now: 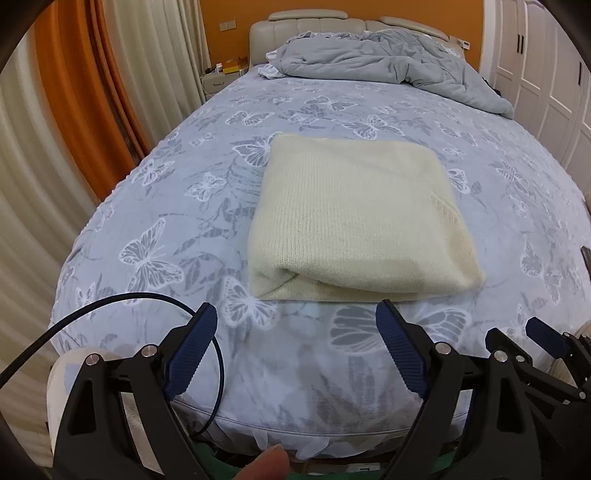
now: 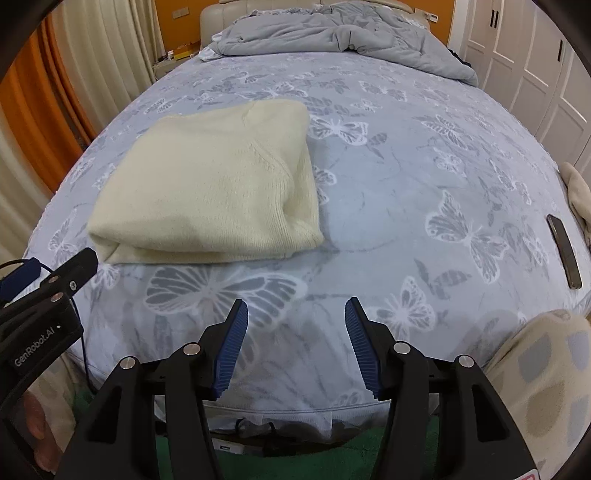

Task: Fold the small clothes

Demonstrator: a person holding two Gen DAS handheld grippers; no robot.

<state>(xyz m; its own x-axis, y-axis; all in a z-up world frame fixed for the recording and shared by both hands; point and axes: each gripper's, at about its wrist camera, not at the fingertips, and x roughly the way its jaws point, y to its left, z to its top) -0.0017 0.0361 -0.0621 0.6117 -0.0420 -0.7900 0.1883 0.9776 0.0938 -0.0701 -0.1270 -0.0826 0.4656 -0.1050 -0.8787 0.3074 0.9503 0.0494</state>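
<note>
Item: cream sweater (image 1: 354,218), taken here as the landmark.

Nearest the foot of the bed: left tool (image 1: 295,347), jaws spread wide, nothing between them, tilted down over the bed edge just short of the sweater's near folded edge. A black cable (image 1: 110,299) loops past its left jaw. A fingertip (image 1: 266,461) shows below it.

Beside it, to the sweater's near right: right tool (image 2: 295,336), jaws parted and empty over bare sheet, narrower than the left, likewise tilted down at the bed. Neither tool touches the garment.

Middle: the sweater lies on the butterfly-print bedsheet (image 2: 424,166), folded into a squarish stack, layers visible at its near edge. Judged state: this piece looks finished or nearly so; at most a tidy-up remains.

Right of the sweater, well apart: a dark phone-like object (image 2: 563,251), near the bed's edge. Beyond that edge, a pale cloth (image 2: 578,195), possibly another garment; cannot tell.

Far beyond the sweater: crumpled grey duvet (image 1: 388,66) against the headboard (image 1: 306,26).
</note>
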